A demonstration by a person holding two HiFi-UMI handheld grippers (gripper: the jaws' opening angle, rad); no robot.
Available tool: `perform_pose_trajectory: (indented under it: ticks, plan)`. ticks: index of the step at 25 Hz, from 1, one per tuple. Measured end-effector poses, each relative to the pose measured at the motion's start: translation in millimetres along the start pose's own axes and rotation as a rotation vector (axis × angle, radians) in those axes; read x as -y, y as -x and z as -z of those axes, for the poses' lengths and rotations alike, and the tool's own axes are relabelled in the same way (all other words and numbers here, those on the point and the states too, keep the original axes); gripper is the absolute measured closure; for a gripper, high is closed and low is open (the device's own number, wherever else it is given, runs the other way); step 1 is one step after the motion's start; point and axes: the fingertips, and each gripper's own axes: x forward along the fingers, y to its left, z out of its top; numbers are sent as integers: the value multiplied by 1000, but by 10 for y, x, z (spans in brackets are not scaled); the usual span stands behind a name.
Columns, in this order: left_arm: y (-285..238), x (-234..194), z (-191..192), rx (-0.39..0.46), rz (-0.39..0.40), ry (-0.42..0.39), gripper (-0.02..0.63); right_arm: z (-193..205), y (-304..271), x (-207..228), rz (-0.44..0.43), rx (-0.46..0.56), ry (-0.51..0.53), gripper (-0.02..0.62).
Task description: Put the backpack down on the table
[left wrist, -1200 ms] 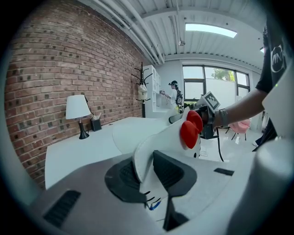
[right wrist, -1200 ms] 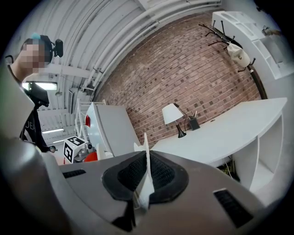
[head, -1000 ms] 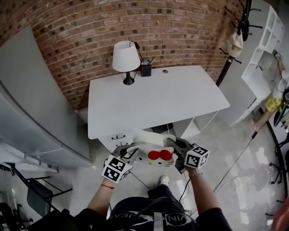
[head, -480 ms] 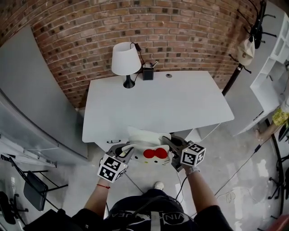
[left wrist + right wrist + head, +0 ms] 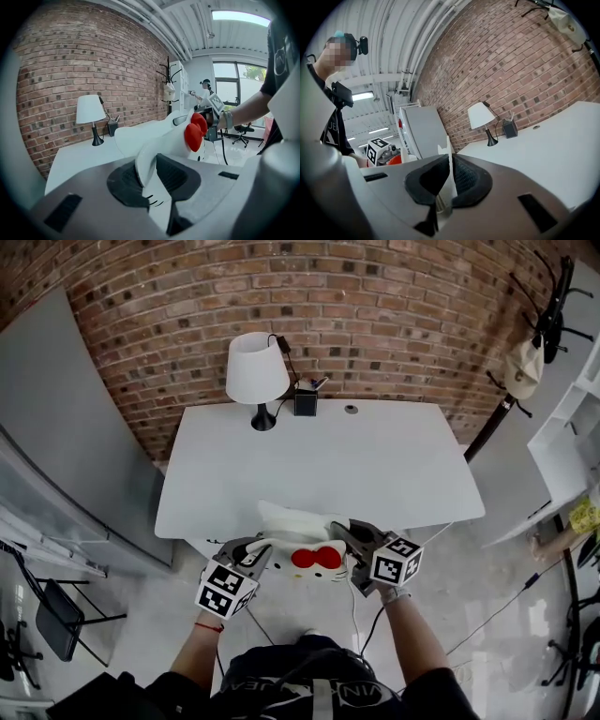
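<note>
With jaws clenched on fabric, my left gripper (image 5: 149,177) and right gripper (image 5: 448,183) each pinch a side of the soft white backpack with a red bow (image 5: 306,545), held at the white rectangular table's (image 5: 375,465) near edge; I'd carry it farther over the top, then lower both sides evenly.

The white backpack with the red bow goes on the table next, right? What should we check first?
1. Does the left gripper hold the backpack? Ok: its jaws are shut on a white fold.
2. Does the right gripper hold it? Ok: its jaws are shut on a thin white edge.
3. Is there bare room on the table? Ok: the lamp and the black box stand at the far edge.
4. Is the backpack over the table? Not ok: only its far part overlaps the near edge.
5. Is it high enough to clear the edge? Cannot tell.
</note>
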Motion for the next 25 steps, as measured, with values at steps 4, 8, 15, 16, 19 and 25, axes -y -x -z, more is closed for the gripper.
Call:
perform_pose_trajectory:
  ticks: [4,8,15,16,19,25]
  plan:
    - [-88,46,-11,3,-35,16,540,-27,0,123,-36,-17,13,583]
    - [-89,68,-9,-8,-61,21,540,-18,-27,159,-69,-28,15,583]
    - [-64,-12,-44,-19,-102,24,540,-21,-113,172,-107,-32,3,584]
    - [-69,-29,-66,-18,-105,23,540,-45,-124,179,-111,-30,5,584]
    - [-110,-103,-133,-11,-107,22,540,-141,-188,226,-117,-30,24,584]
    - [-297,-322,-244,-1,-107,20,540,-274,-366,419,-108,-45,66,584]
